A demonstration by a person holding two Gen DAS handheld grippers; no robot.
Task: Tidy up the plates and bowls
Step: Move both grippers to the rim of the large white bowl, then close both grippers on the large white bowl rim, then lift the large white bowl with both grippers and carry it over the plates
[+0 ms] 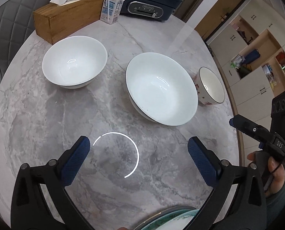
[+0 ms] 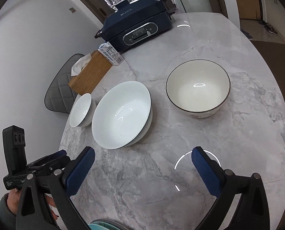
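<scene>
Three bowls stand on the grey marble table (image 1: 37,115). A white bowl (image 1: 74,61) is at the left, also in the right wrist view (image 2: 80,111). A wide white dark-rimmed bowl (image 1: 161,88) is in the middle, also in the right wrist view (image 2: 121,115). A small patterned dark-rimmed bowl (image 1: 211,86) is at the right, also in the right wrist view (image 2: 198,88). My left gripper (image 1: 138,149) is open and empty, short of the wide bowl. My right gripper (image 2: 143,161) is open and empty, between the wide and patterned bowls. A greenish plate's rim (image 1: 169,218) shows under the left gripper, and in the right wrist view (image 2: 102,226).
A wooden tissue box (image 1: 65,19), a milk carton (image 1: 111,7) and a dark blue cooker (image 1: 144,0) stand at the table's far edge. A grey padded chair (image 1: 12,25) is at the left. The right gripper's body (image 1: 265,134) shows at the left view's right edge.
</scene>
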